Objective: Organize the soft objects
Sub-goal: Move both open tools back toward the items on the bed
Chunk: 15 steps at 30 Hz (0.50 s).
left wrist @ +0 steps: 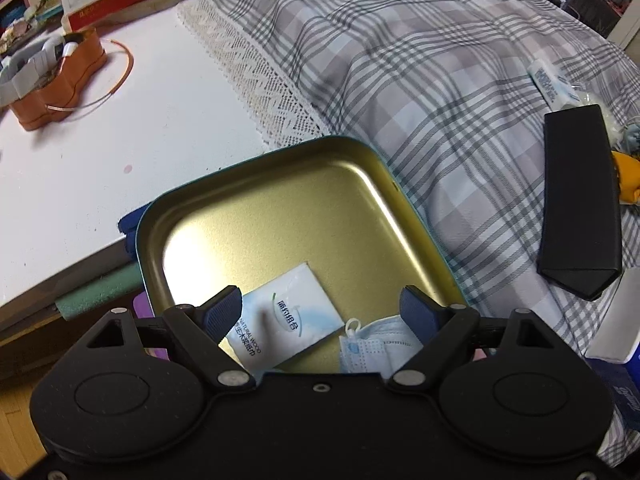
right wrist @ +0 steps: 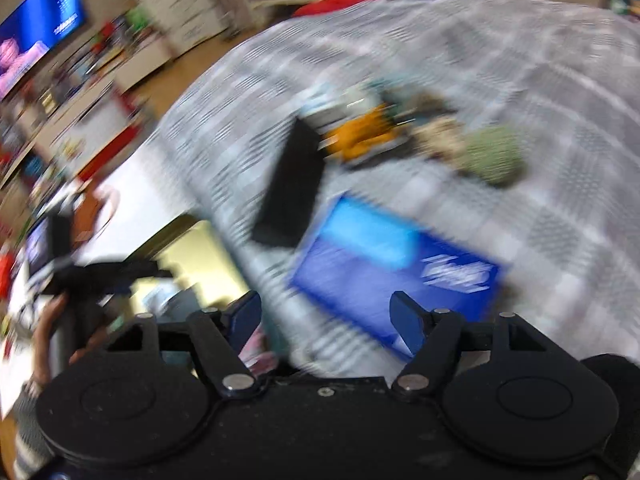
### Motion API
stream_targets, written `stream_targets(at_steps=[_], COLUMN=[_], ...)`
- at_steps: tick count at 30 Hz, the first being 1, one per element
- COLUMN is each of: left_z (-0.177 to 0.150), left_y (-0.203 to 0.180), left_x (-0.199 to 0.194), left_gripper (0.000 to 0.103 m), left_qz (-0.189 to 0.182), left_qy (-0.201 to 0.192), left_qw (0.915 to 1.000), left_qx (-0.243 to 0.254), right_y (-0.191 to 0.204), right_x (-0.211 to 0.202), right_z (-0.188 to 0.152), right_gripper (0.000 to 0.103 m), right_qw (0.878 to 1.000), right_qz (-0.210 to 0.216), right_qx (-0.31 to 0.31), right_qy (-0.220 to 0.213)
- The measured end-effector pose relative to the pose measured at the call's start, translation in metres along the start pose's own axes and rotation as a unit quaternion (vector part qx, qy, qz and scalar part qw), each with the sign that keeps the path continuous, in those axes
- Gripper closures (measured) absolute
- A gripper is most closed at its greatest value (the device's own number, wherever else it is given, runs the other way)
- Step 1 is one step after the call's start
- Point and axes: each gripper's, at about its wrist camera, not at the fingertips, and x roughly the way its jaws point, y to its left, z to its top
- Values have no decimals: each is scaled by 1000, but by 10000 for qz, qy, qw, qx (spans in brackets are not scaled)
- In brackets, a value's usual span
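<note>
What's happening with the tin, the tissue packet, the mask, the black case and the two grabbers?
tin: open, lidless
tissue packet: lying flat in the tin
face mask: crumpled in the tin
black case: closed, on the plaid cloth
left gripper: open, holding nothing
right gripper: open, holding nothing

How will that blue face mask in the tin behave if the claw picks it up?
The face mask looks like thin pleated fabric, so it will probably flop and drape. It seems very light. Its ear loop might snag.
</note>
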Motion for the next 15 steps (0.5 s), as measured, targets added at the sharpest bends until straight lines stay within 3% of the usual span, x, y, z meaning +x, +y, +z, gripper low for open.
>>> stream_targets(at_steps=[8, 15], left_z=[-8, -10], left_y=[-29, -47], left_x=[5, -5], left_gripper=[20, 20], left_qz=[138, -6], left_qy=[-60, -204], left_qw=[9976, 9943], left_qx=[683, 1045], right_y=[-97, -145], right_x=[8, 39], right_z=[17, 33], right_gripper=[30, 24], right_qw=[9902, 9801], right_qz=[-1059, -1513], right_qx=[853, 1245], right_qy=[-311, -307])
